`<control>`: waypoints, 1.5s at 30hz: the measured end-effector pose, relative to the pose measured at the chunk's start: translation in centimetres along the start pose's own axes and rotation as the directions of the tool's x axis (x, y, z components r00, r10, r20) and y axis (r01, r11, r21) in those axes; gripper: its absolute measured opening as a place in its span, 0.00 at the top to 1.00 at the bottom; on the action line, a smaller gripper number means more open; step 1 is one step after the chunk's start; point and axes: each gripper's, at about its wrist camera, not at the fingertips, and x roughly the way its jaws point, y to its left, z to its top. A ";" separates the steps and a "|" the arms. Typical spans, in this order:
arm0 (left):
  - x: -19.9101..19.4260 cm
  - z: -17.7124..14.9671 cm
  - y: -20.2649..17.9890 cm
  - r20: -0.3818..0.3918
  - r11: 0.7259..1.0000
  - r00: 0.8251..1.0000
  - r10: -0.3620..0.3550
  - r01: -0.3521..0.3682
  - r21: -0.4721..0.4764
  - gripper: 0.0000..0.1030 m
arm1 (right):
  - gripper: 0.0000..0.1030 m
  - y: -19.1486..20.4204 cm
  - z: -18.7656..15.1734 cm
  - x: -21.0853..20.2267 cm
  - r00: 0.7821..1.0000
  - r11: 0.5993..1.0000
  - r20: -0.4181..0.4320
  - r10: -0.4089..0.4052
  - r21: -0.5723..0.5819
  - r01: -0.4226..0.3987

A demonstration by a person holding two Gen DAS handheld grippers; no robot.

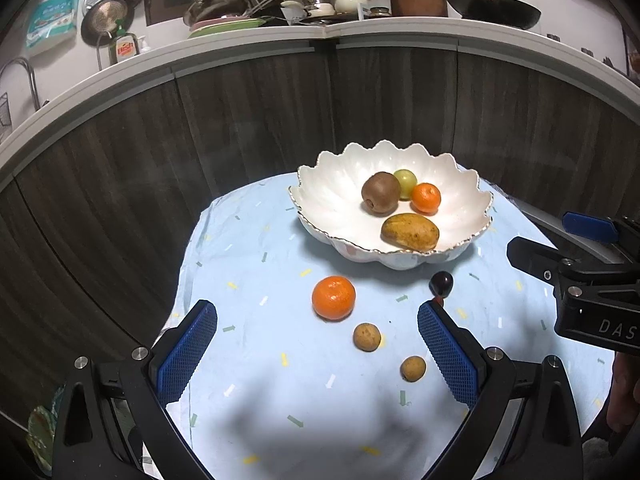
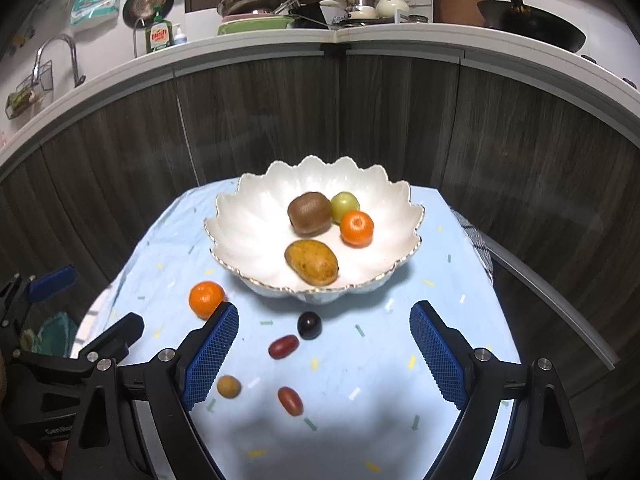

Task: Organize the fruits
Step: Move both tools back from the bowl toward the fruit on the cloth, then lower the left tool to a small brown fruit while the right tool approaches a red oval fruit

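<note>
A white scalloped bowl (image 1: 320, 208) (image 2: 240, 236) holds a kiwi (image 1: 381, 193), a green fruit (image 1: 406, 183), a small orange (image 1: 426, 198) and a mango (image 1: 410, 232). On the light blue cloth lie an orange (image 1: 333, 297) (image 2: 206, 298), two brown longans (image 1: 367, 336) (image 1: 413, 368), a dark plum (image 1: 441, 282) (image 2: 309, 325) and two red oblong fruits (image 2: 283, 346) (image 2: 290, 401). My left gripper (image 1: 318, 352) is open and empty above the loose fruit. My right gripper (image 2: 324, 354) is open and empty above the plum and red fruits.
The small table (image 2: 460, 332) stands against dark wood cabinet fronts (image 1: 240, 128). A counter (image 1: 360, 32) above holds pots, dishes, a wok and a soap bottle. The cloth's edges drop off at left and right.
</note>
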 end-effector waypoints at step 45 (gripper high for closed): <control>4.0 -5.2 -5.6 -0.133 0.945 0.972 -0.193 0.221 0.240 0.49 | 0.51 0.7 -6.8 4.8 0.968 0.970 -0.181 0.173 -0.137 -0.199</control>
